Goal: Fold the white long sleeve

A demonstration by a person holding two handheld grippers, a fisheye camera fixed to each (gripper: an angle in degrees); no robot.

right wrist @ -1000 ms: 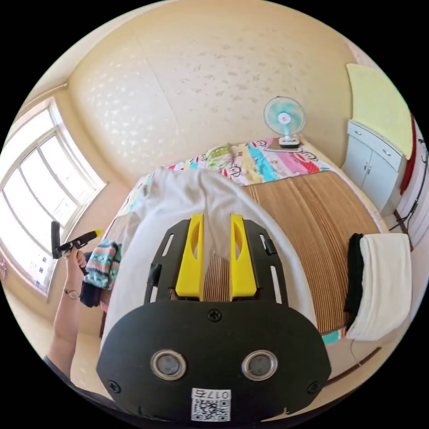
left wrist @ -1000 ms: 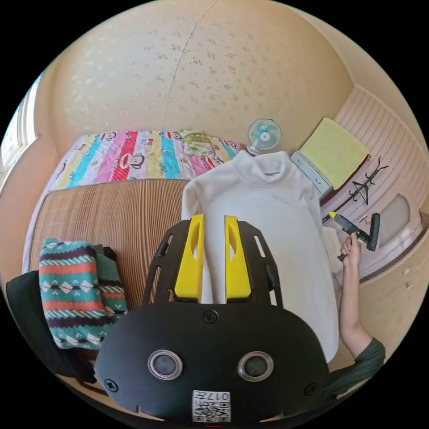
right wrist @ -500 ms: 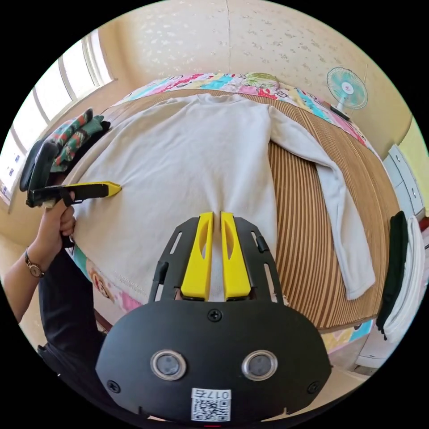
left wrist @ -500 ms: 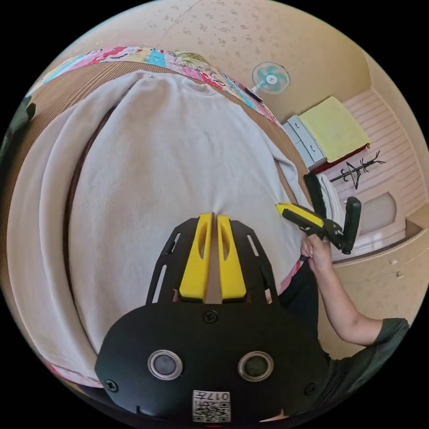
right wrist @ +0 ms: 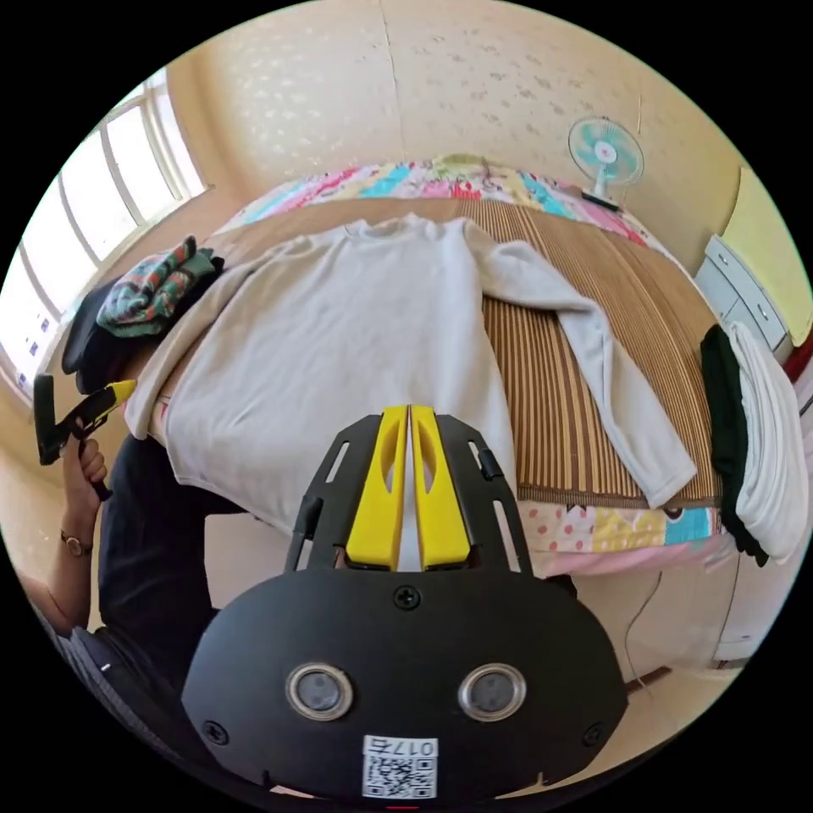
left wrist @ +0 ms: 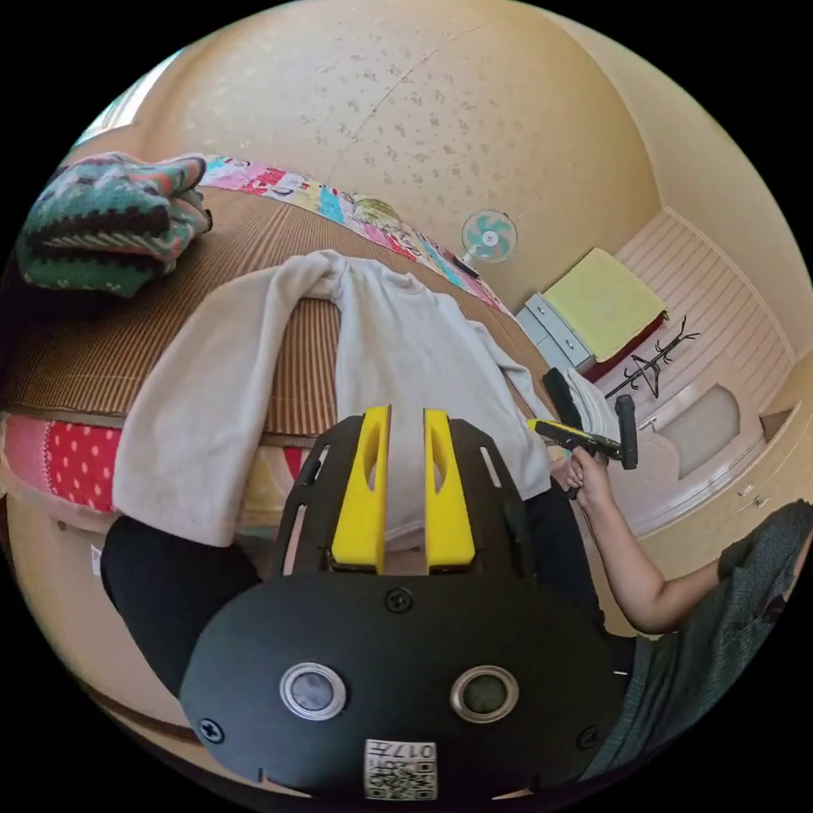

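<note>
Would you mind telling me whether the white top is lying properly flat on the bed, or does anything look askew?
The white long sleeve lies spread on the striped mat, but its hem and one sleeve hang over the bed's near edge. The other sleeve angles out across the mat. No damage visible.

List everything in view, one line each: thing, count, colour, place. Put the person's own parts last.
white long sleeve: 1, off-white, spread flat on the mat, hem and one sleeve hanging over the bed edge.
bamboo mat: 1, brown striped, covering the bed.
patterned sheet: 1, multicolour, under the mat.
patterned sweater: 1, green, red and white, bundled at the bed's window side.
folded stack: 1, white over black, on the bed's cabinet side.
fan: 1, teal and white, at the bed's far corner.
cabinet: 1, grey-white, beside the bed.
window: 1, bright.
left gripper: yellow jaws apart, over the hem.
right gripper: yellow jaws nearly together, over the hem.
hand: holding the right gripper's handle.
</note>
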